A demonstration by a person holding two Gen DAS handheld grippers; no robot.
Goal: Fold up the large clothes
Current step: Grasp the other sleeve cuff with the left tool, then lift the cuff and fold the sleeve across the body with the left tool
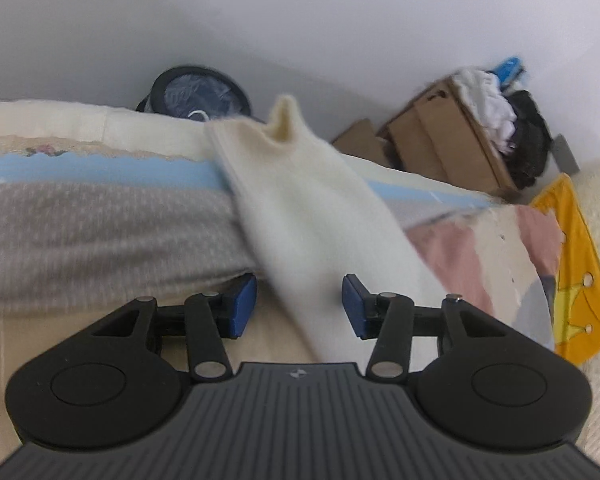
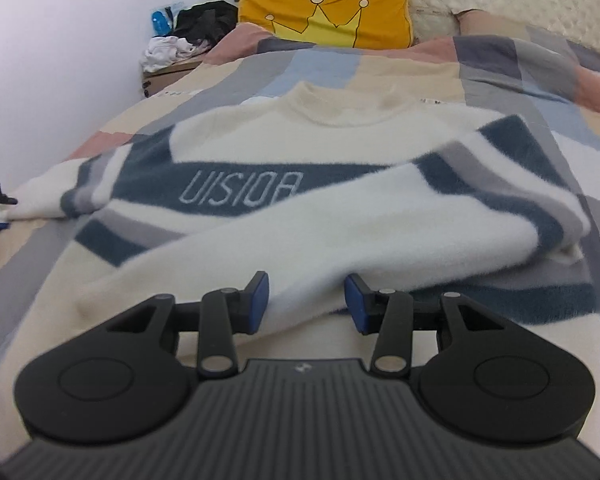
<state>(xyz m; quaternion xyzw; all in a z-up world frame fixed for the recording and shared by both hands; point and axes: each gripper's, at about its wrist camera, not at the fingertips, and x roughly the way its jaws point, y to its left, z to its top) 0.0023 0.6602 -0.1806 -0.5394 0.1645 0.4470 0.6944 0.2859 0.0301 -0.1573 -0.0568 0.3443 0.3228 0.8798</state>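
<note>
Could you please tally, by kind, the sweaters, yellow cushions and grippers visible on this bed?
Sweater: 1
Yellow crown cushion: 1
Grippers: 2, the left gripper and the right gripper
Total: 4

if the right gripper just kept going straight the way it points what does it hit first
Most likely the sweater's folded-over sleeve, which already lies between the open fingers of the right gripper. Past it comes the sweater's chest; depth is hard to judge here.

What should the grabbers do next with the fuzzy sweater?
Probably close the left gripper on the left sleeve. The right sleeve already lies across the sweater, while the left one stretches out sideways between open blue pads, so it likely gets folded in next.
</note>
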